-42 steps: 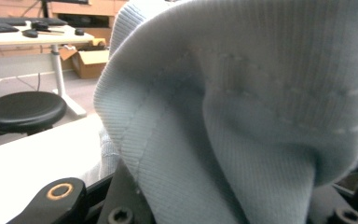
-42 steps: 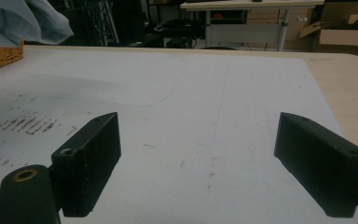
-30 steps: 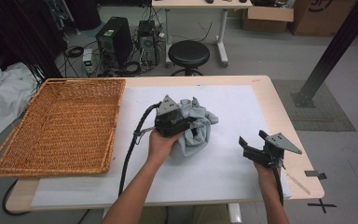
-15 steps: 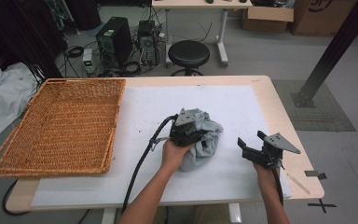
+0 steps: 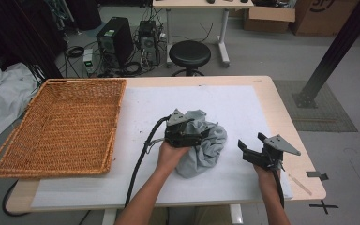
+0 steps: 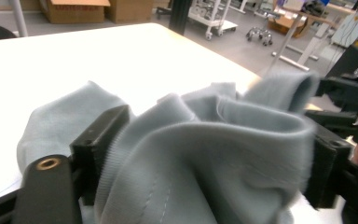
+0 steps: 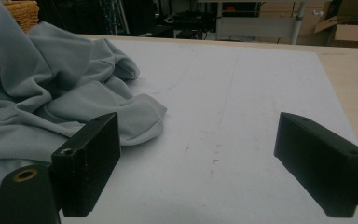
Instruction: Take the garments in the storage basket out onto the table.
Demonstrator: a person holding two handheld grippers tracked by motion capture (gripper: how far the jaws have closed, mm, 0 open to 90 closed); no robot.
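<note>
The left hand-held gripper [image 5: 201,132] is mostly buried in the grey cloth [image 5: 205,149] from up top, so you can't really see the jaw tips there. Its own camera sorts that out: cloth [image 6: 205,154] bunched between the two jaws, clenched on a thick fold, edges a bit blurry. The cloth sits crumpled near the middle of the desk [image 5: 281,112], on a white mat [image 5: 234,103] over the light wood top. The right hand-held gripper [image 5: 247,151] hangs just right of the cloth, jaws spread wide with nothing between them. Its view has the cloth [image 7: 51,98] close on its left. A wicker basket [image 5: 61,124] takes the desk's left side. Behind: a black stool [image 5: 189,54], computer towers [image 5: 116,41], cardboard boxes [image 5: 271,15].
</note>
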